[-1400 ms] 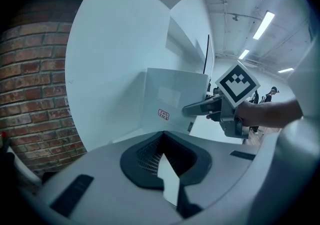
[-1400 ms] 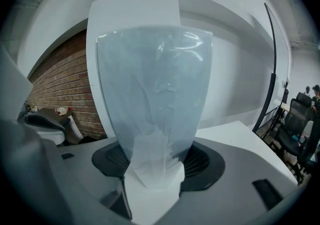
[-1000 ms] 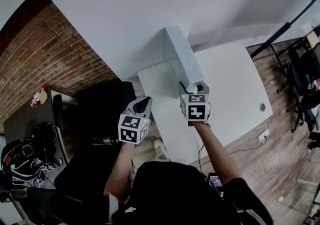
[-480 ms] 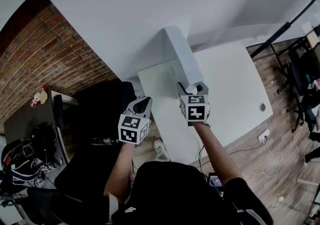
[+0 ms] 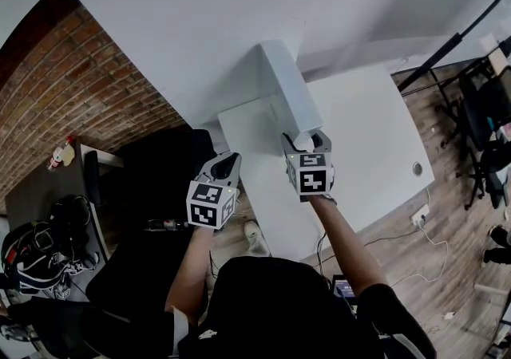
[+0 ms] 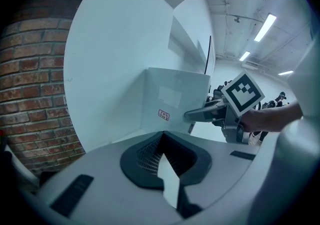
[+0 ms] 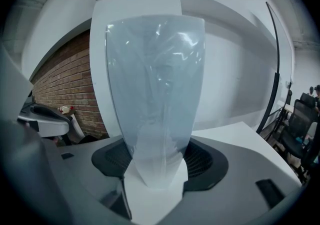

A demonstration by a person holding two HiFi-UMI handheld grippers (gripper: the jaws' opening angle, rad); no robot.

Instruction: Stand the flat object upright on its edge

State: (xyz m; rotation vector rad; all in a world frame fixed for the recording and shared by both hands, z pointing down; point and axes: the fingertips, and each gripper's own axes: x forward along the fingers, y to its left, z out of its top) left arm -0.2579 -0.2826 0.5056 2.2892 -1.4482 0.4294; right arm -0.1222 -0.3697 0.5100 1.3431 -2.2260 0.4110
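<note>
The flat white object (image 5: 291, 94) stands upright on its edge on the white table (image 5: 367, 142), wrapped in clear film. My right gripper (image 5: 306, 140) is shut on its near end; in the right gripper view the object (image 7: 155, 94) rises edge-on from between the jaws of that gripper (image 7: 155, 169). From the left gripper view its broad face (image 6: 172, 99) shows a small red label, with the right gripper (image 6: 200, 115) clamped on its right edge. My left gripper (image 5: 226, 164) hangs left of the table's corner, shut and holding nothing (image 6: 167, 169).
A white wall panel runs behind the table, with a brick wall (image 5: 88, 86) to its left. A black chair (image 5: 160, 174) sits below the left gripper. A cluttered side table (image 5: 48, 214) stands at the left, and a black stand pole (image 5: 455, 46) slants at the right.
</note>
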